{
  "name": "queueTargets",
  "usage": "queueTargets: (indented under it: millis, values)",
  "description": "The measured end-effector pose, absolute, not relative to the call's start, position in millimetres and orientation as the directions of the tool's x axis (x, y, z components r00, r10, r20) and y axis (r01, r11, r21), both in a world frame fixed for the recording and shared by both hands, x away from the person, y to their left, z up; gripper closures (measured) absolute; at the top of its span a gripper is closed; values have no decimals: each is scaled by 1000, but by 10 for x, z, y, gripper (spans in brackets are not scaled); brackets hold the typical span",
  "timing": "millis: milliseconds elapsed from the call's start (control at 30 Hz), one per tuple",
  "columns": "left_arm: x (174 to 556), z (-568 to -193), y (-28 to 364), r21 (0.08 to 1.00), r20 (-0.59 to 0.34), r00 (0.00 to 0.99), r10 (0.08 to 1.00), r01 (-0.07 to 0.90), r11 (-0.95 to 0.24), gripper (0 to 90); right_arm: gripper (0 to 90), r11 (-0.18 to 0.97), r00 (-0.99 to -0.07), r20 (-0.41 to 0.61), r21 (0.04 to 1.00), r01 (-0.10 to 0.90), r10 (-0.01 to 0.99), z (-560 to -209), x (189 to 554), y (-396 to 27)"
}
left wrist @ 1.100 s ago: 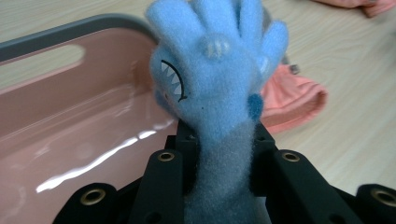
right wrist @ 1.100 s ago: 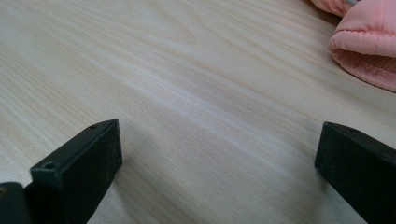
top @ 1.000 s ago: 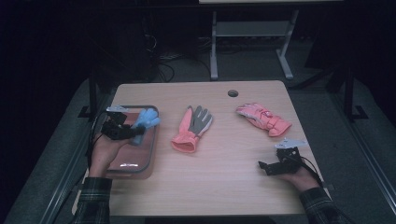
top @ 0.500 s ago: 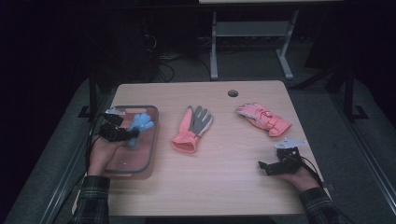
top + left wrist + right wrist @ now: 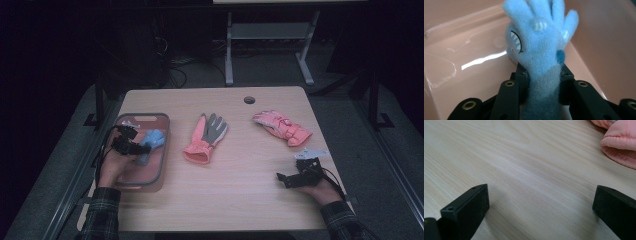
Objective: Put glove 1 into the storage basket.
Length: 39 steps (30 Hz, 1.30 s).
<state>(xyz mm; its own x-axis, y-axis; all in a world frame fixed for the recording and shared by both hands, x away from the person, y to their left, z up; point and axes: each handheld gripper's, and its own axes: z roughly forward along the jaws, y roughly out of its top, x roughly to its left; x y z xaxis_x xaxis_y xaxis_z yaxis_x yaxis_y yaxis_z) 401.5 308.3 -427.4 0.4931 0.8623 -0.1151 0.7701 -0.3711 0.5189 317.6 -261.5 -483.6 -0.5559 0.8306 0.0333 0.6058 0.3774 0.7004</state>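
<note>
The pink tray (image 5: 162,150) sits at the left edge of the wooden table (image 5: 240,200) and serves as the landmark. Over its middle, the left gripper (image 5: 141,148) has the blue glove (image 5: 541,42) by its grey cuff between the jaws; these have just been opening, yet in the left gripper view the cuff is touching both of them, and the glove's fingers reach down to the tray's floor. Right of the tray, just beside it, lies a salmon and grey glove (image 5: 206,137). Farther right of the tray, near the table's far edge, lies a pink glove (image 5: 282,127). Well apart from the tray, at the table's near right, the right gripper (image 5: 283,178) rests with its jaws spread wide over bare wood.
</note>
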Motion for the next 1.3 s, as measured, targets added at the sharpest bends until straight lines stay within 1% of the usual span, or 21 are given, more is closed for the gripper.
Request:
queueTargets:
  millis: [67, 167, 200, 233, 267, 300, 333, 367, 400, 433, 467, 500, 533, 633, 700, 767, 900, 967, 1100, 1200, 1300]
  values:
    - [4018, -4283, 3082, 517, -106, 497, 861, 768, -379, 651, 1, 378, -556, 33, 701, 605, 830, -4836, 3176, -2615]
    - [4029, -4311, 3075, 494, -122, 492, 862, 783, -378, 582, 1, 378, -556, 33, 700, 606, 830, -4836, 3176, -2614]
    - [4036, -4322, 3074, 486, -117, 495, 861, 784, -385, 582, 1, 378, -556, 33, 701, 605, 830, -4836, 3175, -2615]
    - [4041, -4332, 3072, 480, -120, 493, 862, 789, -384, 504, 1, 378, -557, 33, 701, 605, 830, -4836, 3175, -2614]
    - [4044, -4337, 3073, 476, -128, 490, 862, 793, -380, 504, 1, 378, -557, 33, 701, 605, 830, -4836, 3175, -2614]
    - [4045, -4342, 3072, 475, -128, 489, 863, 794, -380, 481, 1, 379, -557, 33, 701, 605, 830, -4836, 3175, -2614]
    - [4046, -4348, 3069, 475, -130, 489, 862, 794, -379, 395, 1, 379, -557, 33, 701, 605, 830, -4836, 3175, -2614]
    - [4049, -4358, 3063, 473, -125, 493, 861, 793, -385, 395, 1, 379, -557, 33, 701, 605, 830, -4836, 3175, -2614]
    - [4049, -4376, 3045, 470, -116, 493, 862, 792, -390, 356, 1, 379, -557, 33, 701, 605, 830, -4836, 3175, -2614]
    - [4052, -4380, 3042, 467, -112, 496, 861, 791, -395, 289, 1, 379, -557, 33, 701, 605, 830, -4836, 3175, -2614]
    - [4052, -4384, 3038, 467, -113, 496, 861, 791, -394, 257, 1, 379, -558, 33, 701, 605, 829, -4836, 3176, -2614]
    - [4057, -4396, 3031, 462, -114, 495, 861, 794, -395, 196, 1, 379, -558, 33, 701, 605, 829, -4836, 3176, -2614]
    - [4057, -4396, 3031, 462, -114, 495, 861, 794, -395, 173, 1, 379, -558, 33, 701, 605, 829, -4836, 3176, -2614]
    - [4049, -4378, 3039, 473, -110, 490, 865, 791, -388, 147, 1, 380, -559, 33, 701, 604, 828, -4835, 3175, -2613]
    - [4037, -4339, 3055, 489, -106, 494, 863, 782, -387, 147, 1, 380, -560, 34, 701, 604, 828, -4835, 3175, -2613]
    - [4000, -4245, 3052, 509, -89, 504, 859, 764, -395, 147, 1, 379, -559, 34, 700, 605, 828, -4835, 3174, -2613]
    - [3948, -4080, 3040, 550, -92, 523, 847, 736, -395, 147, 1, 380, -560, 33, 701, 604, 828, -4836, 3175, -2613]
    - [3930, -4039, 3027, 564, -98, 523, 847, 730, -386, 146, 1, 379, -559, 34, 700, 604, 828, -4835, 3174, -2613]
    - [3874, -3873, 2968, 596, -118, 553, 825, 704, -387, 146, 1, 380, -560, 34, 700, 604, 828, -4835, 3175, -2613]
    - [3841, -3789, 2883, 620, -159, 579, 800, 689, -376, 147, 1, 379, -559, 34, 700, 605, 828, -4835, 3175, -2613]
    - [3815, -3730, 2787, 630, -177, 606, 775, 675, -384, 163, 1, 379, -559, 34, 700, 605, 828, -4835, 3175, -2613]
